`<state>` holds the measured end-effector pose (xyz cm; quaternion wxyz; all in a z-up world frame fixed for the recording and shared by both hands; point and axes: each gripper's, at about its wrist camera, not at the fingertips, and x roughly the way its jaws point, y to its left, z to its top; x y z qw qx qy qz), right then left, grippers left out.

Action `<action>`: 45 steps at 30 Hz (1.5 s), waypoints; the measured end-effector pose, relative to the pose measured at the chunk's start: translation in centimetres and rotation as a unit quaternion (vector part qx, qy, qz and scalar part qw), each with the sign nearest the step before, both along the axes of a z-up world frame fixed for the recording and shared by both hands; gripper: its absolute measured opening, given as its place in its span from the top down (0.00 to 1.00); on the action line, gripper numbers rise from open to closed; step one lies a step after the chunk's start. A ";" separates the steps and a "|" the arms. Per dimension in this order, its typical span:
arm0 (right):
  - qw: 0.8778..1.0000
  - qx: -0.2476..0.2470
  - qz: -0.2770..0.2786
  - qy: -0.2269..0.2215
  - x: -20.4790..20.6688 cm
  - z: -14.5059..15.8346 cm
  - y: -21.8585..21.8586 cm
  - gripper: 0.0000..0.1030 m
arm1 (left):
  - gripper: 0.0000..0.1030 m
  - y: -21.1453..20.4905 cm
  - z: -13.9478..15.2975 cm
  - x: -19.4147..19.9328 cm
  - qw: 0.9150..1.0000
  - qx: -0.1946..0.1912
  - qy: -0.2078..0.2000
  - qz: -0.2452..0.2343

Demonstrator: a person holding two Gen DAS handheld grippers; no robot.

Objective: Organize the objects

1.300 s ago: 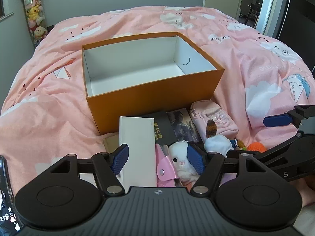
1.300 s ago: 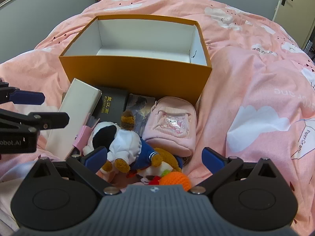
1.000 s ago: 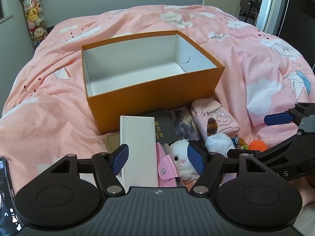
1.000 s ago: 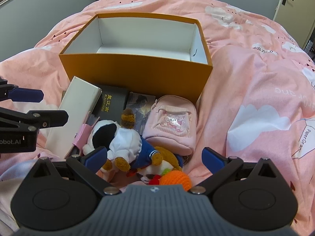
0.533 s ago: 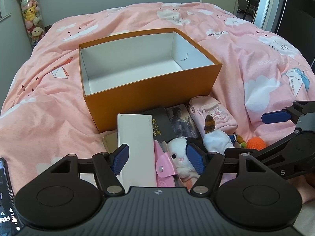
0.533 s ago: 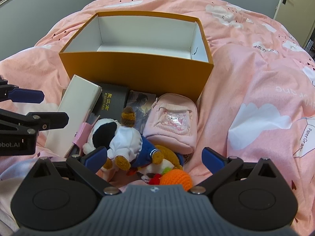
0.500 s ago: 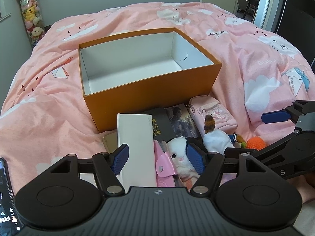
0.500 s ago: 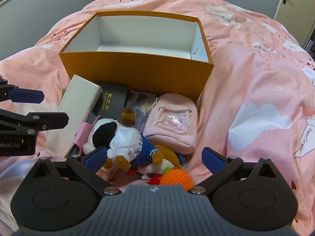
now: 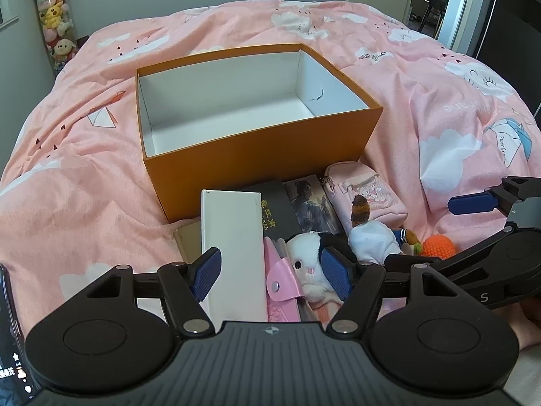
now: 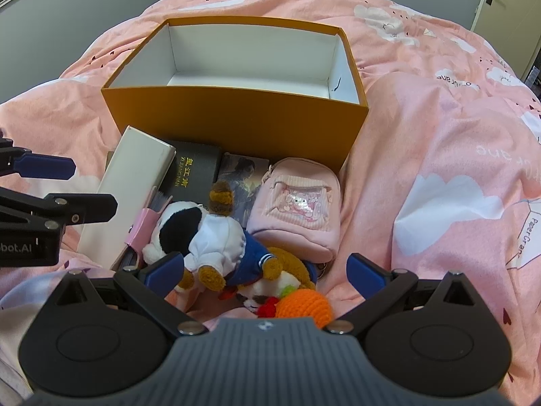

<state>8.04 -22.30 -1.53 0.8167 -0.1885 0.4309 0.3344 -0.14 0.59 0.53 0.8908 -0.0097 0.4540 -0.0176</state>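
Both claws stand wide and hold nothing. We see the left claw [image 9: 270, 270] low over the near end of a pile of small things on the bed; between its blue pads lie the near end of the white box [image 9: 233, 250] and a pink snap pouch [image 9: 282, 277], but the pads do not press on them. The right claw [image 10: 265, 267] also hangs over the pile, with the plush toys between its fingers, not gripped.

We find the orange box [image 10: 236, 125] on the pink duvet [image 10: 439, 155], open at the top, white inside and with nothing in it. The pile lies just in front of its near wall. From the right wrist view, the white box leans at the left, tilted over a black box with gold letters [image 10: 194, 172]. Beside that lies a card with a portrait [image 10: 243, 176], partly covered. A pink zip pouch [image 10: 297, 203] rests at the right, close to the corner of the orange box.

Nearer to us a black-and-white plush [image 10: 175, 223] touches a brown bear in a white and blue outfit [image 10: 223, 240]. Under them lies another plush, which we cannot identify, and an orange crocheted ball [image 10: 304, 304] just beside it.

A phone edge [image 9: 10, 338] shows at the left border of the left wrist view.
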 end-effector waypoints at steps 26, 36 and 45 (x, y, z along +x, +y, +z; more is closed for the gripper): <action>0.999 0.018 0.024 0.022 1.9 1.3 1.1 0.29 | 0.44 3.7 -0.1 1.0 0.996 -0.077 0.040 0.032; 0.993 0.046 0.072 0.078 3.3 1.2 4.8 0.58 | 0.30 4.9 -3.5 2.6 0.995 -0.045 0.057 0.063; 0.988 0.033 0.108 0.103 4.8 -0.7 8.4 0.75 | 0.28 7.4 -6.6 4.0 0.987 -0.107 0.093 0.080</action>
